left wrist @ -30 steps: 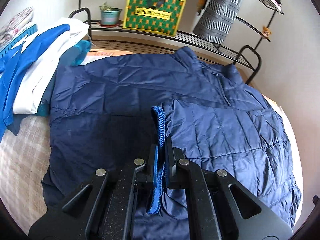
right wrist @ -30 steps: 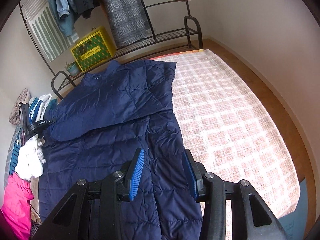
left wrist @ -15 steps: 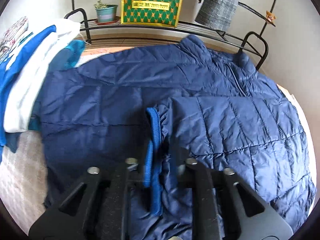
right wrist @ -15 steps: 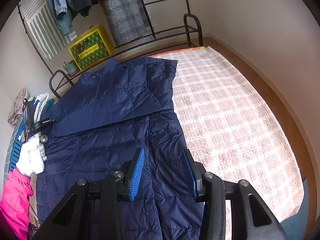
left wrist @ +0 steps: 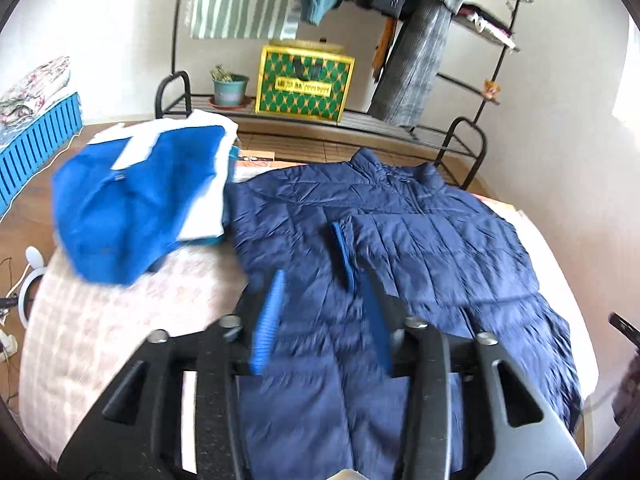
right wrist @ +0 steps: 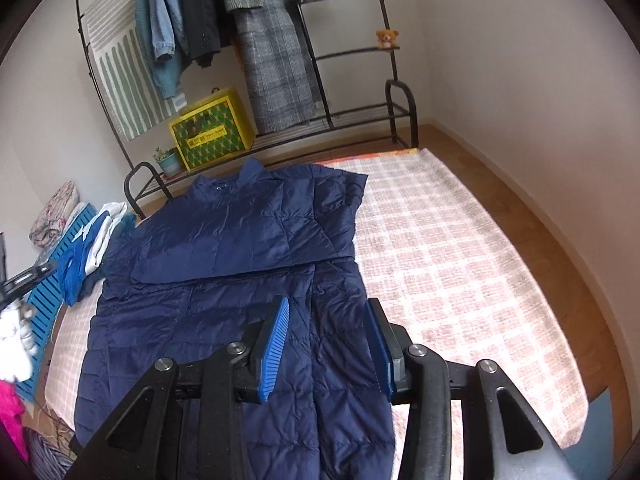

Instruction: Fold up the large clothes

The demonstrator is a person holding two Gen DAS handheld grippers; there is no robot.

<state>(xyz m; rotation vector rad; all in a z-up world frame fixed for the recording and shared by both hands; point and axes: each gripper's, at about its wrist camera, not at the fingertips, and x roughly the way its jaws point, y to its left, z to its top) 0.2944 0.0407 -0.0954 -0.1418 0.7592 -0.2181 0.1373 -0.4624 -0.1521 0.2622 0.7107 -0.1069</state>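
A navy quilted puffer jacket (right wrist: 240,280) lies flat on the checked rug, collar toward the rack. One sleeve is folded across its chest, with the blue ribbed cuff (left wrist: 345,252) lying on the body. It also shows in the left wrist view (left wrist: 420,264). My left gripper (left wrist: 324,316) is open and empty, raised above the jacket just short of the cuff. My right gripper (right wrist: 328,340) is open and empty, hovering above the jacket's lower part.
A pile of blue and white clothes (left wrist: 136,200) lies left of the jacket. A blue crate (left wrist: 36,148) stands further left. A black clothes rack (right wrist: 320,120) with a yellow-green box (right wrist: 210,130) and a plant pot (left wrist: 230,90) stands behind. The checked rug (right wrist: 460,260) extends right.
My left gripper let go of the sleeve cuff, opened, and pulled back and up. The cuff now rests on the jacket. The right gripper rose slightly, still open.
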